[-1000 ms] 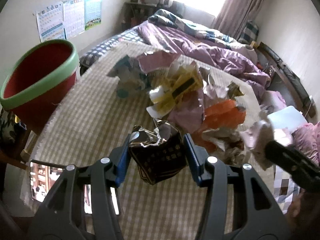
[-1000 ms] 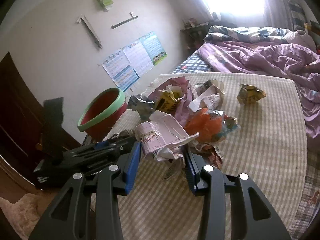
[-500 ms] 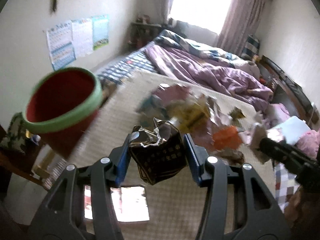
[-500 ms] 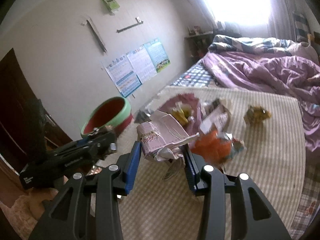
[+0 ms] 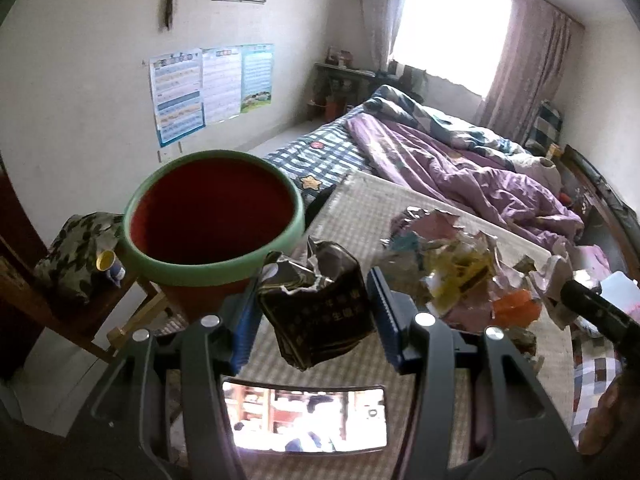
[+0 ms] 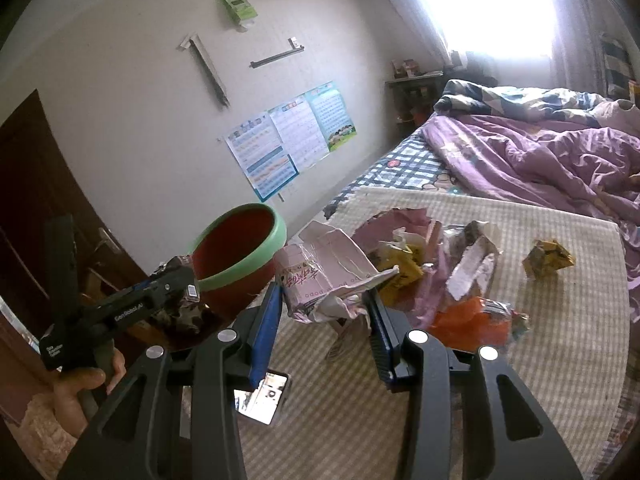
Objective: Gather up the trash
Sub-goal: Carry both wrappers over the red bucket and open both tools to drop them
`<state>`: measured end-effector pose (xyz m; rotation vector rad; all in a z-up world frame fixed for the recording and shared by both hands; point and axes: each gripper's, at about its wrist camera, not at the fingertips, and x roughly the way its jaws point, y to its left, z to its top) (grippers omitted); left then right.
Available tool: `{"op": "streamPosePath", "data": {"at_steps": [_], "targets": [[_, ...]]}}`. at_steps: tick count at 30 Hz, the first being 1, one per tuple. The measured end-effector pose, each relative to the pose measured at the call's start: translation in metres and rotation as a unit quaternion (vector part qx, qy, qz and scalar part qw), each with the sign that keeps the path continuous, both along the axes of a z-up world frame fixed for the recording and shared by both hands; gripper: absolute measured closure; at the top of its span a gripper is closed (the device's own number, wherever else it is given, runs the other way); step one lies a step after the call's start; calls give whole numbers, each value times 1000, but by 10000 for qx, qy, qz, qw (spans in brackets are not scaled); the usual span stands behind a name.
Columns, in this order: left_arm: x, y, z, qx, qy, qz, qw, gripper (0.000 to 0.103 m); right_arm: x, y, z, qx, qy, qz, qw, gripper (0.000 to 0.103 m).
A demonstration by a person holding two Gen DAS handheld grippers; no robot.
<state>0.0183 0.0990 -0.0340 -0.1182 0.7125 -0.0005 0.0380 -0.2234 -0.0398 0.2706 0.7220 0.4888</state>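
Note:
My left gripper (image 5: 314, 312) is shut on a crumpled dark brown wrapper (image 5: 320, 316), held just right of and below the rim of a red bin with a green rim (image 5: 212, 216). In the right wrist view that left gripper (image 6: 176, 304) hangs in front of the bin (image 6: 240, 256), a hand on its handle. The right gripper (image 6: 324, 304) is shut on a torn pink-and-white carton (image 6: 328, 276), raised over the checked mat. A heap of mixed wrappers (image 6: 432, 264) lies on the mat, and a yellow crumpled packet (image 6: 550, 258) sits apart to the right.
The checked mat (image 6: 540, 340) covers a bed's near end; a purple quilt (image 6: 560, 160) lies behind. A phone with a lit screen (image 6: 262, 398) rests on the mat near its edge. A wooden stool (image 5: 80, 292) with a patterned cushion and small cup stands left of the bin.
Both grippers have lifted with their trash still gripped. The left one has swung left toward the bin, whose mouth now faces it closely. The trash heap has slid right in its view.

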Motion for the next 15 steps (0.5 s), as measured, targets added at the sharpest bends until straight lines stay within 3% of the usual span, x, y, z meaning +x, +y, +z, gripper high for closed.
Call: {"op": "streamPosePath", "data": {"at_steps": [15], "targets": [[11,53,-4,-67,64,-53,9999,54,19,68,9,21,-52,88,9999,62]]}}
